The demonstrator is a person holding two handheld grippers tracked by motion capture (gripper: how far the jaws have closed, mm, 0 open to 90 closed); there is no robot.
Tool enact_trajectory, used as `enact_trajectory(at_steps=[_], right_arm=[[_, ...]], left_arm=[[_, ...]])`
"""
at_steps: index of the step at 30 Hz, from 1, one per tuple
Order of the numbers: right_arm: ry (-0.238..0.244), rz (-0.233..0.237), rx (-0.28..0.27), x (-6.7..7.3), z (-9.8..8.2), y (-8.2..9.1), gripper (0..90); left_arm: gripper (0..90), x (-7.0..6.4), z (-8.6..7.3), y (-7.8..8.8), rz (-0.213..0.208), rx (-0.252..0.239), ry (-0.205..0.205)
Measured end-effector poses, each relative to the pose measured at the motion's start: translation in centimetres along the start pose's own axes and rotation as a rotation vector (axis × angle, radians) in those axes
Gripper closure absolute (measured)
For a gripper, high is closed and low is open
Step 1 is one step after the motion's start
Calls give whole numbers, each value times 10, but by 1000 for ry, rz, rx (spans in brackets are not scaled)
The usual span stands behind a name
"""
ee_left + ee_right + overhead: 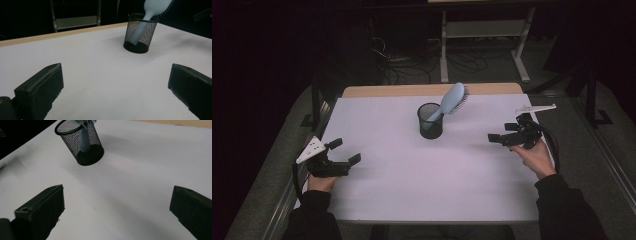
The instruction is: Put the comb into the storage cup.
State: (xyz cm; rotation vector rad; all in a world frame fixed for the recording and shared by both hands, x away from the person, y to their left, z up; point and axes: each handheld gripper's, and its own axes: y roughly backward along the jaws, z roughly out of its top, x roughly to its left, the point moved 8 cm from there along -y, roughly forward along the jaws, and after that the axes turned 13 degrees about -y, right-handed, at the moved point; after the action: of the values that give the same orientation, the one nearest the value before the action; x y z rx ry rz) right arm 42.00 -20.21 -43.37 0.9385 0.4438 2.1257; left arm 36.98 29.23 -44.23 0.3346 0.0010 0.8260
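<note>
A black mesh cup (430, 120) stands upright near the middle of the white table (412, 175). A light blue hairbrush (451, 100) sits handle-down in it, its bristled head leaning out to the right. My left gripper (345, 150) rests at the table's left edge, open and holding nothing, pointing toward the cup (140, 32) and brush (155, 7). My right gripper (503, 132) hovers at the right side, open with nothing between its jaws, facing the cup (80, 141) from some distance.
A wooden strip (432, 89) borders the table's far edge. Beyond it stand a white metal frame (484, 35) and loose cables (412, 65) on the dark floor. A black stand (314, 100) rises at the left.
</note>
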Motion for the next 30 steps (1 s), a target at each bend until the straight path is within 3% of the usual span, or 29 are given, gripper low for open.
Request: enact_trajectory(at_steps=[30], right_arm=[[35,-29,-41,-8,-45,21,0]], left_arm=[[0,2,-6,4,2,2,25]])
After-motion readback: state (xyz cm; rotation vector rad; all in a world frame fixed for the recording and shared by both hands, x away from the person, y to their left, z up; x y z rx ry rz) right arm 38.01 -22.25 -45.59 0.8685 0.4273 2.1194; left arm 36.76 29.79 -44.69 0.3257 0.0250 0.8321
